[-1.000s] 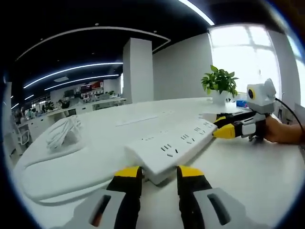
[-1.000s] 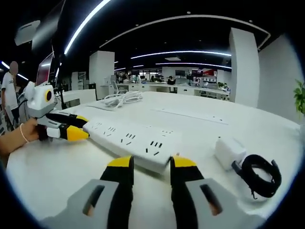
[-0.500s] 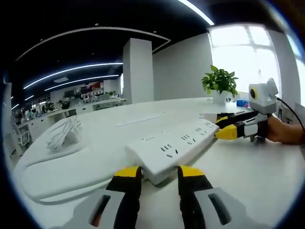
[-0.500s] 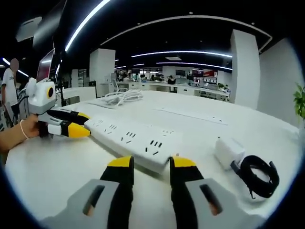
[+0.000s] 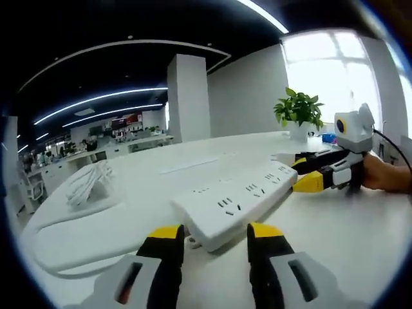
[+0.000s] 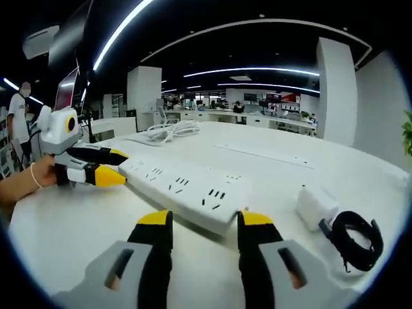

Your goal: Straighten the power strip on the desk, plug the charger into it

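White plastic power strip (image 5: pixel 241 199) lying flat on the white table (image 5: pixel 347 232), spanned end to end by both tools. Risk one: uneven push from the two ends, so strip pivots or skids on the smooth top instead of squaring up. Risk two: yellow tips riding over the low edge and slipping off, given how little height there is to bear on. Risk three: trailing cable bundle (image 5: pixel 87 183) at the far side dragging and pulling the strip back askew. Risk four: charger (image 6: pixel 315 203) and its black coiled cord (image 6: pixel 354 237) sitting near the strip's end in the right gripper view, just beside each other, likely to get nudged if that end swings out. Left hand-held gripper (image 5: pixel 215 232): jaws parted roughly to strip width, straddling the near end; contact with the casing not certain, nothing clamped. Same tool seen from the other side (image 6: pixel 103 166) at the strip's far end, tips bracketing it, a hand behind. Right hand-held gripper (image 6: pixel 205 221): likewise parted, jaws either side of its end of the strip, no visible squeeze; seen again in the left gripper view (image 5: pixel 312 172) with tips at the strip's end. Charger not yet picked up, so plugging step still ahead.
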`<action>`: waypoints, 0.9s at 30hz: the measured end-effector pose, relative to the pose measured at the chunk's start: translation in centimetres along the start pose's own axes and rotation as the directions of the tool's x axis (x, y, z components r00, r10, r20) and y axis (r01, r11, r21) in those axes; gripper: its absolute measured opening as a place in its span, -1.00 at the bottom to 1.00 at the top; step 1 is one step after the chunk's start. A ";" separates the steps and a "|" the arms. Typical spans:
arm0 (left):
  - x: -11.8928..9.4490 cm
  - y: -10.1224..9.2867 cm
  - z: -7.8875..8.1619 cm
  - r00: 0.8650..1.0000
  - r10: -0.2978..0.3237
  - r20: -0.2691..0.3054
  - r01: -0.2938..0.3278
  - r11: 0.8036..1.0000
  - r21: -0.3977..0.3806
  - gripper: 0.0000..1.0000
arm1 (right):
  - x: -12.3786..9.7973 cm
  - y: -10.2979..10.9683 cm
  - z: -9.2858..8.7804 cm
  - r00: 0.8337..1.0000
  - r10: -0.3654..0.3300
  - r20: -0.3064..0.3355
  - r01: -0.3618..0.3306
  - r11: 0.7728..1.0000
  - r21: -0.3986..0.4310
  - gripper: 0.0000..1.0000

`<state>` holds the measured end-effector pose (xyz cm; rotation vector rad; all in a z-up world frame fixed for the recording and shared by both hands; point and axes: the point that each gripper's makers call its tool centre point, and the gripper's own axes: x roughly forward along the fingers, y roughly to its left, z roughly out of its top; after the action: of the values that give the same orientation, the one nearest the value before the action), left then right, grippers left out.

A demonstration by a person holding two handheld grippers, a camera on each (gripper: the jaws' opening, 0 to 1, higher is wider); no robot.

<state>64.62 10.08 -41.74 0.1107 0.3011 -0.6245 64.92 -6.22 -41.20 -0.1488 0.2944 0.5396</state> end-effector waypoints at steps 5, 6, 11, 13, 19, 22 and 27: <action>0.1 0.0 -0.1 1.000 0.006 -0.002 -0.006 1.000 -0.005 -0.31 | 0.0 -0.3 -0.1 1.000 -0.002 0.006 0.002 1.000 0.018 -0.27; 0.1 -0.1 -0.1 1.000 0.003 -0.002 -0.003 1.000 -0.010 -0.31 | 0.0 -0.4 -0.1 1.000 -0.003 0.007 0.003 1.000 0.023 -0.30; 0.3 0.0 -0.4 1.000 0.008 -0.011 -0.008 1.000 -0.029 -0.33 | 0.1 -0.6 -0.1 1.000 -0.011 0.010 0.010 0.999 0.040 -0.36; 0.3 0.0 -0.5 1.000 0.009 -0.015 -0.009 0.999 -0.047 -0.33 | 0.1 -0.6 -0.2 1.000 -0.014 0.009 0.014 0.999 0.045 -0.36; 0.1 0.0 -0.6 1.000 0.011 -0.019 -0.013 0.998 -0.064 -0.34 | 0.1 -0.5 -0.2 1.000 -0.016 0.007 0.016 0.998 0.066 -0.38; 0.0 0.0 -0.6 1.000 0.008 -0.019 -0.010 0.997 -0.071 -0.35 | 0.1 -0.4 -0.2 1.000 -0.021 0.005 0.020 0.997 0.069 -0.39; -0.2 0.2 -0.6 1.000 -0.003 -0.017 0.002 0.997 -0.083 -0.35 | 0.0 -0.1 -0.2 0.999 -0.045 -0.002 0.045 0.998 0.044 -0.42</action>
<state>64.41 10.47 -42.24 0.0357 0.3438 -0.6127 64.96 -6.30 -41.37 -0.1129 0.3033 0.4877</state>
